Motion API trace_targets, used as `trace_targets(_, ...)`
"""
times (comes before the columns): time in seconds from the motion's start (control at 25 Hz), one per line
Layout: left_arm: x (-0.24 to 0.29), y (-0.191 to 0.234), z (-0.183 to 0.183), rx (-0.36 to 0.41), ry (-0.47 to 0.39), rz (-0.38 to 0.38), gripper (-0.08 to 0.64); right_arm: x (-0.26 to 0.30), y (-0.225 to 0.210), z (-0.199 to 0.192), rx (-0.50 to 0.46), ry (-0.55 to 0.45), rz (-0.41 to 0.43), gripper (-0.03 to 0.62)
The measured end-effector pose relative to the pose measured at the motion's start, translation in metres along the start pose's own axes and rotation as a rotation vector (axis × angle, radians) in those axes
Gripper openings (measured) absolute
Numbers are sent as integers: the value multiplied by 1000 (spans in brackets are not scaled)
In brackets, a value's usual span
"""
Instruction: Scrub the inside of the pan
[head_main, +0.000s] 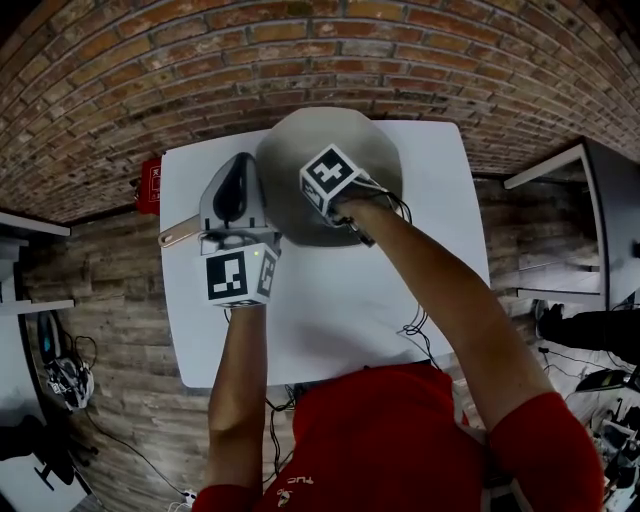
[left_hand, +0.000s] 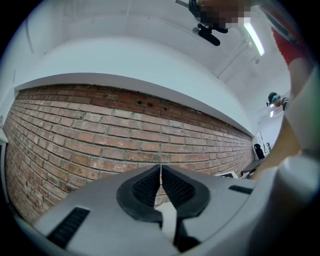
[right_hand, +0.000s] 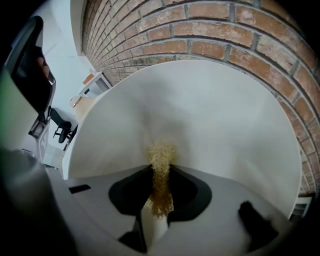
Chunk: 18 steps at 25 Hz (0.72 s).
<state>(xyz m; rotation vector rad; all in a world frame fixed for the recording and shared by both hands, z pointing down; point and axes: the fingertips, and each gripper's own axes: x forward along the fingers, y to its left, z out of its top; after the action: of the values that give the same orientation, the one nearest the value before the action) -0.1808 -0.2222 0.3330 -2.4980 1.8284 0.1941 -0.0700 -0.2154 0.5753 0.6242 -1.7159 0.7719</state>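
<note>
A grey pan (head_main: 375, 150) is tilted up over the far part of the white table (head_main: 330, 320); its pale inside (right_hand: 210, 115) fills the right gripper view. The handle runs left to a copper-coloured end (head_main: 178, 236). My left gripper (head_main: 237, 192) sits across that handle, and its jaws (left_hand: 160, 172) stand shut, pointing at the brick wall. My right gripper (right_hand: 160, 172) is shut on a golden fibrous scrubber (right_hand: 161, 155), whose tip presses on the pan's inner face. In the head view only its marker cube (head_main: 330, 178) shows over the pan.
A brick wall (head_main: 300, 50) runs close behind the table. A red box (head_main: 150, 186) hangs by the table's left edge. A desk (head_main: 560, 170) stands to the right, and cables (head_main: 415, 325) trail over the near right edge.
</note>
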Motion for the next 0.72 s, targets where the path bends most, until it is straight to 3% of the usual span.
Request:
trace_targets(0.24,5,-14,2,-9,-5,-26,23,-13,-25,-19,9,27,-48,87)
trace_targets(0.4,7,-24,1,1,7,-41,23,-29,-27,-20,28,-18,-32,87)
trace_targets(0.56,5,-34,-1,6,20,-51,23,-58,-17,-13,7,-140,21,87)
trace_targets(0.72,3,-41,2,11,28,-51,23,-101,2,-6,-17,-374,94,87)
